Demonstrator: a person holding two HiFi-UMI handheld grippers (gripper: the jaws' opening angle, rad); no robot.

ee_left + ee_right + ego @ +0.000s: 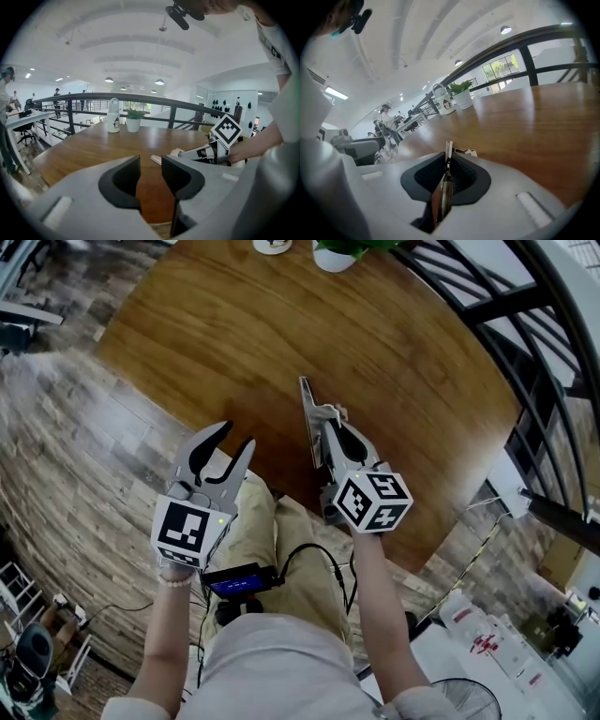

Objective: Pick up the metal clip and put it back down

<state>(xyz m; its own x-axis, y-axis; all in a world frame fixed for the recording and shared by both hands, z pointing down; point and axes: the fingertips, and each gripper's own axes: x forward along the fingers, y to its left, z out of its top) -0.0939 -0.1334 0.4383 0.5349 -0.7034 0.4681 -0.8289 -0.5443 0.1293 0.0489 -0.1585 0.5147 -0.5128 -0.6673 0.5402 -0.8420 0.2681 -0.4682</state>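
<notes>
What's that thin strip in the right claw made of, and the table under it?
The metal clip, pinched in the right claw, looks like thin sheet metal: a flat silvery strip with a dull gleam. The table looks like wood or veneer, smooth and semi-glossy: brown grain lines and soft reflections; which of the two can't be told.

Metal clip point(307, 418) between the jaws of the right claw point(328, 427), over the near part of the surface point(281, 324), left claw point(238, 434) to its left at the near edge, bottle point(113, 121) left of potted plant point(133, 119) at the far edge, railing point(506, 343) behind.
</notes>
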